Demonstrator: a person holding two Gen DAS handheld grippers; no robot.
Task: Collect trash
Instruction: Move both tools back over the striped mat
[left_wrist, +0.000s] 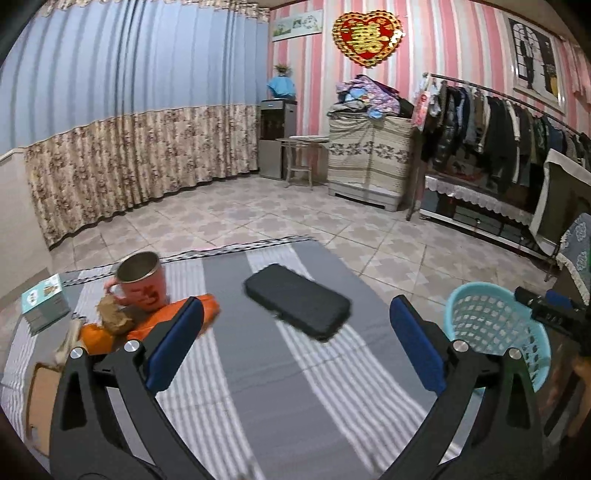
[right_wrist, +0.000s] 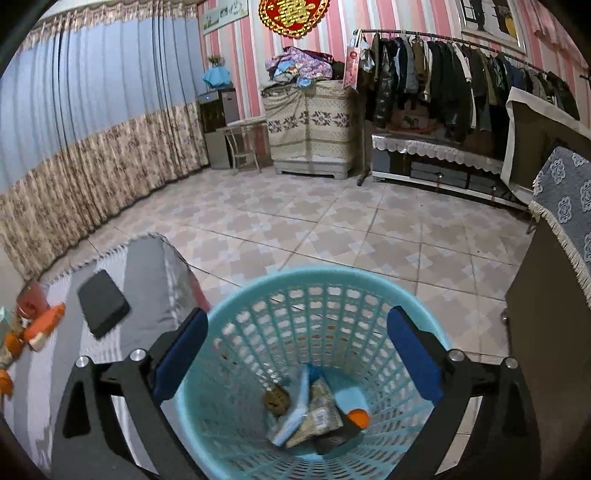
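Nearest to us in the left wrist view, our left gripper (left_wrist: 295, 339) has its blue-padded jaws spread wide with nothing between them, held above a table covered in a grey and white striped cloth (left_wrist: 258, 387). Just beyond the jaws a flat black case (left_wrist: 297, 301) lies on the cloth. To the near left sits a cluster of trash: an orange wrapper (left_wrist: 173, 317), a crumpled brown scrap (left_wrist: 114, 314) and a piece of orange peel (left_wrist: 95, 338). A pink mug (left_wrist: 142, 282) stands just behind them, with a small teal box (left_wrist: 44, 302) at the far left edge. At the right, beside the table, stands a light blue mesh basket (left_wrist: 498, 332).

In the right wrist view, our right gripper (right_wrist: 297, 350) hangs over that basket (right_wrist: 258, 295), its jaws also wide apart and holding nothing. At the basket's bottom lies collected trash: a brown lump (right_wrist: 276, 400), a pale blue flat packet (right_wrist: 295, 410), a crumpled printed wrapper (right_wrist: 325, 413) and a small orange piece (right_wrist: 358, 417). The tiled floor (right_wrist: 332, 229) stretches beyond, with a rack of hanging clothes (right_wrist: 461, 81) along the far wall.
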